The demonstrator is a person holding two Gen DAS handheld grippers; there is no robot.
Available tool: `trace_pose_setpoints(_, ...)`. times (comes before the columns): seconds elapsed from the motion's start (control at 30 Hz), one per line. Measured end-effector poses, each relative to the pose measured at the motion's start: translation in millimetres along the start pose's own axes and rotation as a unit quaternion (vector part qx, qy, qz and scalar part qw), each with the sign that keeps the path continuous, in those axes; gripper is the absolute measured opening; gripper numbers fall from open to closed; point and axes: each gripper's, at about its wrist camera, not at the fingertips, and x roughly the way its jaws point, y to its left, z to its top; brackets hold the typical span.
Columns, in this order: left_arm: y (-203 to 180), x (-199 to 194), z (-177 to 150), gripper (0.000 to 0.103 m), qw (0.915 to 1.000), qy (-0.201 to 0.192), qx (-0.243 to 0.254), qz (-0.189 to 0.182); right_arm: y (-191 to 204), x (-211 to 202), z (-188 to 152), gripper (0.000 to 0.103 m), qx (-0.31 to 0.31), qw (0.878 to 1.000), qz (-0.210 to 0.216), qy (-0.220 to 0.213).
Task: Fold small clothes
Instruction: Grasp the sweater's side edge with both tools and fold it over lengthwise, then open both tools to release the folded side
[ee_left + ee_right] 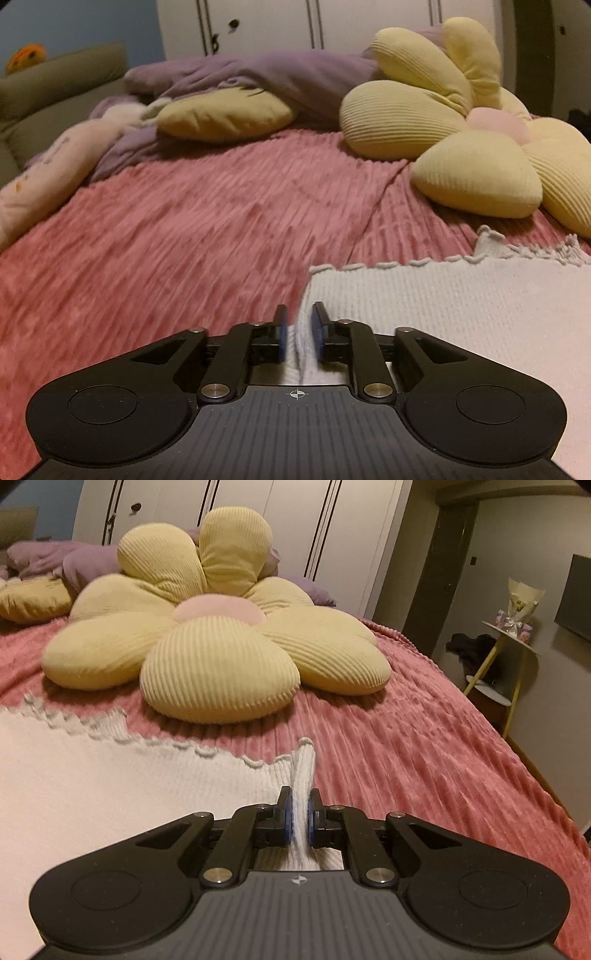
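A small white ribbed knit garment (443, 306) with a scalloped edge lies stretched over the pink ribbed bedspread (184, 236). My left gripper (300, 325) is shut on its left corner, with a fold of white knit pinched between the blue pads. In the right wrist view the same garment (110, 775) spreads out to the left. My right gripper (300, 814) is shut on its right corner, the cloth bunched between the pads. The garment hangs taut between the two grippers, just above the bed.
A big yellow flower cushion (207, 642) with a pink centre lies just beyond the garment. A yellow pillow (225, 114), a purple duvet (280, 74) and a pale pink pillow (40, 177) lie at the back. The bed's right edge (517, 746) drops off towards a side table (513, 635).
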Motion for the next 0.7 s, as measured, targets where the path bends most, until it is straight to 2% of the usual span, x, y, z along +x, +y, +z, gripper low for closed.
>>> trace_pose_setpoints(0.03,0.1,1.0,-0.7,0.037,1.0,-0.001,0.002,0.008,1.2,1.4,-1.3,0.007,-0.003,1.0,-0.005,-0.001)
trace_pose_setpoints(0.07,0.2,1.5,-2.2,0.041,0.9999,0.0,0.005,0.015,3.2,3.2,-2.1,0.007,-0.009,1.0,-0.009,-0.003)
trace_pose_setpoints(0.1,1.5,3.2,-3.4,0.052,0.9997,0.005,0.006,0.022,4.6,5.6,-2.4,0.008,-0.015,1.0,-0.012,-0.002)
trace_pose_setpoints(0.13,3.6,3.4,-3.5,0.062,0.9996,0.006,0.002,0.029,6.1,8.4,-1.7,0.012,-0.019,1.0,-0.017,0.002)
trace_pose_setpoints(0.2,11.8,-1.7,-0.9,0.067,0.9992,0.005,-0.013,0.037,7.7,9.8,1.1,0.019,-0.027,0.999,-0.028,0.006)
trace_pose_setpoints(0.27,19.4,-15.9,0.4,0.064,0.999,-0.006,-0.022,0.039,2.8,4.6,5.3,0.037,-0.018,0.999,-0.037,0.004)
trace_pose_setpoints(0.33,20.6,-37.6,-2.6,0.064,0.9984,-0.034,-0.024,0.038,-7.1,-15.6,6.5,0.038,0.022,0.999,-0.016,-0.02)
trace_pose_setpoints(0.4,14.7,-58.2,-8.0,0.065,0.9981,-0.054,-0.027,0.013,-3.2,-41.5,1.2,0.038,0.03,0.999,0.005,-0.045)
trace_pose_setpoints(0.43,10.5,-65.6,-11.1,0.067,0.9976,-0.06,-0.034,-0.002,3.6,-56.4,-3.7,0.038,0.031,0.997,0.037,-0.053)
trace_pose_setpoints(0.53,-9.7,-67.2,-23.5,0.076,0.9966,-0.034,-0.036,-0.066,34.9,-84.9,-20.3,0.038,-0.001,0.99,0.126,-0.059)
trace_pose_setpoints(0.57,-15.8,-60.4,-28.9,0.076,0.9973,-0.021,-0.027,-0.066,43.8,-86.9,-25.3,0.038,-0.012,0.987,0.149,-0.054)
trace_pose_setpoints(0.6,-17.8,-51.7,-34.6,0.076,0.9986,-0.008,-0.02,-0.049,50.8,-85.7,-29.4,0.038,-0.025,0.985,0.167,-0.044)
trace_pose_setpoints(0.7,1.0,-42.7,-47.7,0.09,0.9976,-0.018,-0.053,-0.04,48.0,-77.3,-33.9,0.039,-0.043,0.988,0.146,-0.038)
